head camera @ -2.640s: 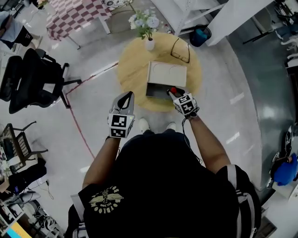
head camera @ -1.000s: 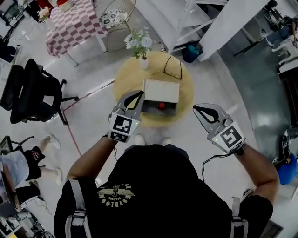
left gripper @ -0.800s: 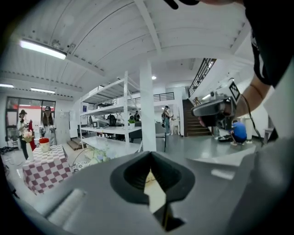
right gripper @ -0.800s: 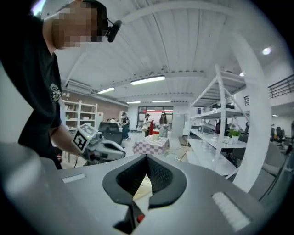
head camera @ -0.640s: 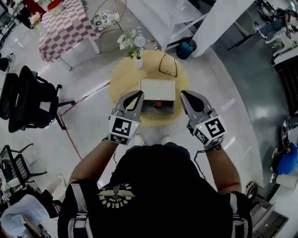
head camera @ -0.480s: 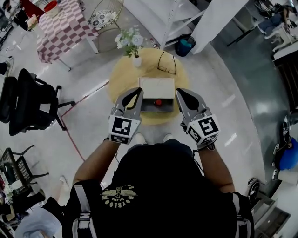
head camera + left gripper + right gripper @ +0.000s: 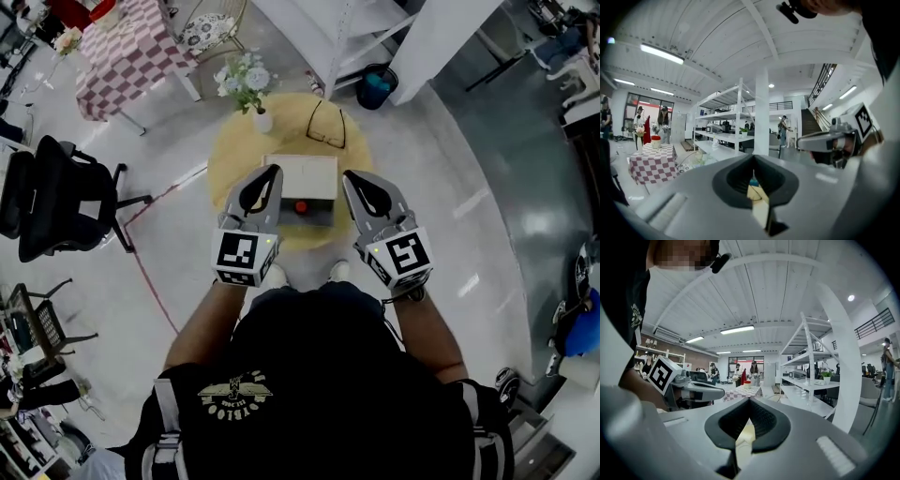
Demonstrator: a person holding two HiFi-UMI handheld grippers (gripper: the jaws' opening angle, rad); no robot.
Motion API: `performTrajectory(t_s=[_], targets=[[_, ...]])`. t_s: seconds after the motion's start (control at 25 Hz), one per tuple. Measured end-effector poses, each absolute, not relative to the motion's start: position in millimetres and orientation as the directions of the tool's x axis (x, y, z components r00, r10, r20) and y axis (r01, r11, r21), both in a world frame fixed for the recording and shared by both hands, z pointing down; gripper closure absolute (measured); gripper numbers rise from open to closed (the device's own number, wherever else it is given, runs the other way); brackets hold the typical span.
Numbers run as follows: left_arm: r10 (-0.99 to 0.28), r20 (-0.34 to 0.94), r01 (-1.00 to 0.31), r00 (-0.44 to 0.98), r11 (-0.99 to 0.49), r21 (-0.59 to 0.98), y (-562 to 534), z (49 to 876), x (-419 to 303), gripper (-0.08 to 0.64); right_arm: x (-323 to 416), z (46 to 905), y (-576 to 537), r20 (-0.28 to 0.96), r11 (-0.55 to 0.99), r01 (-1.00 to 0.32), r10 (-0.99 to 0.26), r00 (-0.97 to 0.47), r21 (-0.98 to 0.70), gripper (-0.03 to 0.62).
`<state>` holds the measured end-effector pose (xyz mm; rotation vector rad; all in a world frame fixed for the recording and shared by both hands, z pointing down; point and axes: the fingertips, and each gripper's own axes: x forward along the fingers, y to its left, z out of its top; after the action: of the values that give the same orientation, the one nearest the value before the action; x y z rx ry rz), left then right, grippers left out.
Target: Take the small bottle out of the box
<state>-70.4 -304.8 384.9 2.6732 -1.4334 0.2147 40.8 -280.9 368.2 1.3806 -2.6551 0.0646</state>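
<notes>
Small bottle (image 7: pixel 301 206) stays in box (image 7: pixel 302 171); right hand-held gripper (image 7: pixel 348 176) has swung in opposite left hand-held gripper (image 7: pixel 273 171), both pressed together

— The tabletop (image 7: pixel 225 164) is looking like pale wood, matt. And the box (image 7: pixel 300 172)?
— It's showing smooth, pale, matt faces; wood or card, I'm not managing to tell. The floor (image 7: pixel 450 206) is gleaming glossy, throwing back the lights.
— The right gripper (image 7: pixel 749 401)?
— Grey matt plastic is covering it, and its fingers (image 7: pixel 766 425) are wearing black, finely ribbed pads that are looking rubbery.
</notes>
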Motion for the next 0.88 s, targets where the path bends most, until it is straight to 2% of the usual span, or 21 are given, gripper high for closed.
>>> performTrajectory(t_s=[0.28, 0.48, 0.88], targets=[[-0.885, 0.105, -0.888, 0.454, -0.459, -0.031, -315, 350, -26, 0.560, 97, 375, -288, 0.135, 0.615, -0.787, -0.777, -0.614, -0.039, 0.584], [-0.915, 0.111, -0.918, 0.388, -0.394, -0.043, -303, 348, -4, 0.560, 113, 382, -285, 0.153, 0.672, -0.738, -0.723, -0.673, -0.071, 0.584], [-0.959, 0.173, -0.967, 0.224, -0.241, -0.085, -268, 369, -30, 0.560, 99, 389, -277, 0.147, 0.774, -0.629, -0.615, -0.775, -0.074, 0.584]])
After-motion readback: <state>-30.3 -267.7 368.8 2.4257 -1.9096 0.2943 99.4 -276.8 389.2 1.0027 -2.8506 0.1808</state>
